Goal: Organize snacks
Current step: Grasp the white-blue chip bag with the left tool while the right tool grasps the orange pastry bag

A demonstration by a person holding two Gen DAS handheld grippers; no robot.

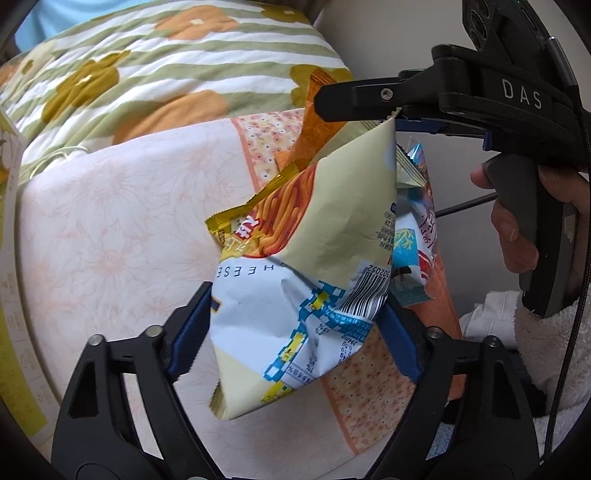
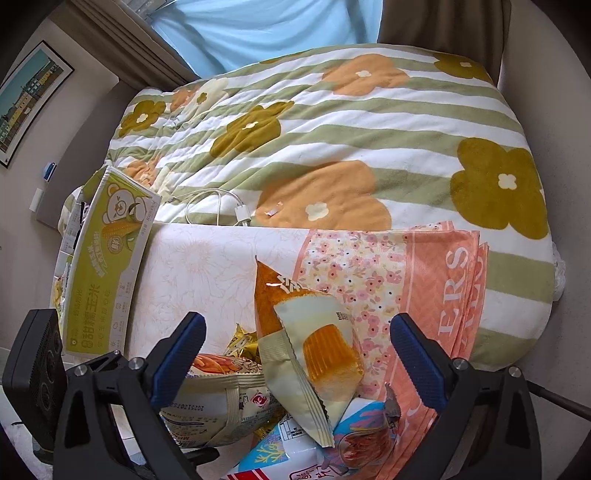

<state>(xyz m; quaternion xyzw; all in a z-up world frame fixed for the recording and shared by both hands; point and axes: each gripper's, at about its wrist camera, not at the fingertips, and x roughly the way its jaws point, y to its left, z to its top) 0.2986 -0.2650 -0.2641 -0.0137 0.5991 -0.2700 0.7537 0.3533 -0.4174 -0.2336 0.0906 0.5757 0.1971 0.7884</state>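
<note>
You are clamping the cheese snack bag (image 1: pixel 295 295) in your left gripper (image 1: pixel 295 314), so keep squeezing gently while your right gripper (image 2: pixel 297 356) is hovering open over the snack pile (image 2: pixel 295 406).

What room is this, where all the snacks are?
Probably a bedroom: a bed with a green-striped flowered quilt, brown curtains at the window behind it, and a framed picture on the wall.

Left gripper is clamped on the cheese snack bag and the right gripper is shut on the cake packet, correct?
Not quite. The left gripper does clamp the cheese snack bag, but the right wrist view shows the right gripper with jaws open around the cake packet.
</note>
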